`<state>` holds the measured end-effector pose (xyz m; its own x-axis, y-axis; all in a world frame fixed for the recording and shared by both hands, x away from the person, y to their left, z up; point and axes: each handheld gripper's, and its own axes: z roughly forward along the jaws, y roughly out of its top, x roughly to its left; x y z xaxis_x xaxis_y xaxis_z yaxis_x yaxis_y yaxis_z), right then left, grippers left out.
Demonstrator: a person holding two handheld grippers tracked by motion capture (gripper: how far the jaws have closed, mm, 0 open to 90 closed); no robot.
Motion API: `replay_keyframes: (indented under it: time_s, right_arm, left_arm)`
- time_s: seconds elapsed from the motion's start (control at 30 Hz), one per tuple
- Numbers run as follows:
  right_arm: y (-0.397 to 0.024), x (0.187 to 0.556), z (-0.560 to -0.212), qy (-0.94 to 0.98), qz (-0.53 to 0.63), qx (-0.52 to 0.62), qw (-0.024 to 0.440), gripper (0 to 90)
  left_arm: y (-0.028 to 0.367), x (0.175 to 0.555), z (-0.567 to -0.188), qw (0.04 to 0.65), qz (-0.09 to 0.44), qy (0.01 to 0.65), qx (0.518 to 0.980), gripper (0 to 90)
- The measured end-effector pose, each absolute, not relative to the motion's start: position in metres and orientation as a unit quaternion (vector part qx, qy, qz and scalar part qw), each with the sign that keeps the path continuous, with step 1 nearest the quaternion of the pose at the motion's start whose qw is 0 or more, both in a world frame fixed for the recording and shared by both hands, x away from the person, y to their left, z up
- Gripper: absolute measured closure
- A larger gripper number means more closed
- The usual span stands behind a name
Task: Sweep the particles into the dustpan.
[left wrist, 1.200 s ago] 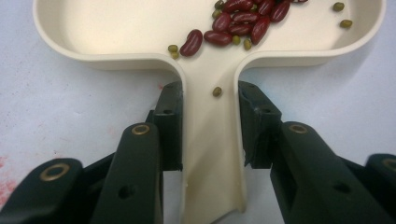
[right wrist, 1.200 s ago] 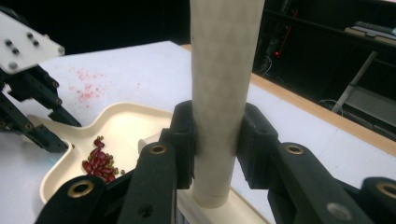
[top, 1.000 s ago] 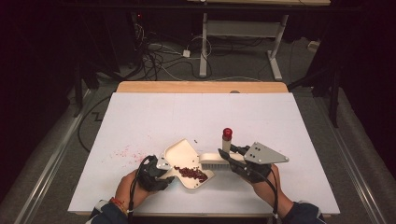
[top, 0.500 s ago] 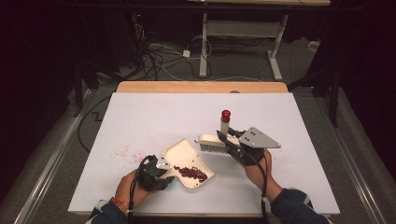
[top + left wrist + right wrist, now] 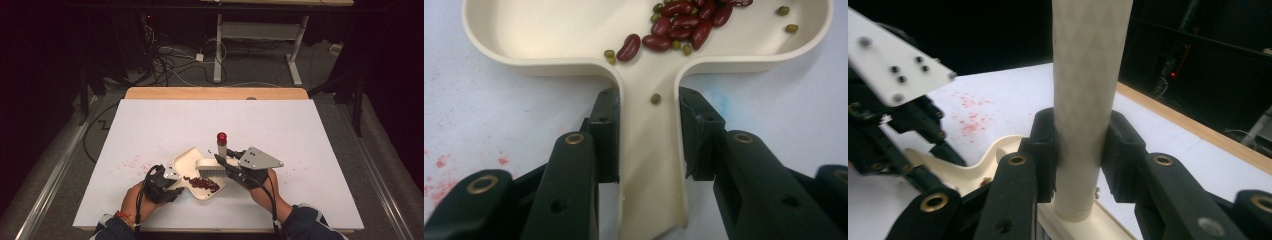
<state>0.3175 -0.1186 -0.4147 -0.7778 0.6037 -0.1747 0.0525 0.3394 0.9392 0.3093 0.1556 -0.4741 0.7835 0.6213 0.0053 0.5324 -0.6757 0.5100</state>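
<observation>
**Operator:** On the white table [image 5: 300, 130], high view: report tool positions.

**Inspector:** The cream dustpan [image 5: 187, 162] lies near the front edge, with red beans [image 5: 202, 183] piled in its tray. The left gripper [image 5: 167, 181] sits at 8 o'clock from the tray. The brush [image 5: 212, 167] rests its bristle head over the tray's 2 o'clock rim; its handle stands upright, ending in a red cap [image 5: 221, 136]. The right gripper [image 5: 227, 161] is at 3 o'clock from the brush.

**Operator:** Left gripper view: jaw condition?

**Inspector:** Both black pads [image 5: 606, 130] press the sides of the dustpan handle [image 5: 651, 165]; the jaws are clamped on it. Red beans [image 5: 679, 25] and small green beans [image 5: 656, 98] lie in the tray at 12 o'clock.

**Operator:** Right gripper view?

**Inspector:** The pads [image 5: 1045, 150] squeeze the cream brush handle [image 5: 1088, 100], which runs upright between them. The dustpan [image 5: 978, 165] and the left gripper [image 5: 883, 125] appear at 9 o'clock. Red specks [image 5: 973, 115] mark the table beyond.
</observation>
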Motion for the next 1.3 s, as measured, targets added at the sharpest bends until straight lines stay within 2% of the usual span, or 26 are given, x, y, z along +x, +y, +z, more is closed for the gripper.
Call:
replay_keyframes:
  time_s: [0.23,0.47,0.63,0.83,0.97,1.07,1.3]
  right_arm:
    - [-0.13,0.343,-0.406,0.749,0.551,0.239,0.28,70.5]
    - [-0.124,0.392,-0.421,0.728,0.525,0.285,0.336,70.5]
    - [-0.119,0.402,-0.429,0.726,0.518,0.291,0.347,70.6]
    - [-0.117,0.388,-0.43,0.74,0.519,0.273,0.329,70.6]
    - [-0.112,0.368,-0.432,0.752,0.498,0.257,0.348,70.6]
    - [-0.109,0.356,-0.434,0.756,0.494,0.256,0.345,70.5]
    - [-0.104,0.33,-0.427,0.765,0.516,0.24,0.301,70.7]
  left_arm:
    - [0.158,0.312,-0.475,0.25,0.082,0.319,0.911,63.3]
    - [0.161,0.316,-0.476,0.251,0.074,0.322,0.91,63.3]
    - [0.165,0.321,-0.475,0.25,0.07,0.329,0.908,63.3]
    - [0.164,0.326,-0.475,0.248,0.074,0.337,0.905,63.3]
    - [0.16,0.33,-0.475,0.241,0.082,0.343,0.904,63.3]
    - [0.159,0.333,-0.474,0.238,0.081,0.345,0.904,63.3]
    - [0.157,0.338,-0.475,0.24,0.085,0.351,0.901,63.2]
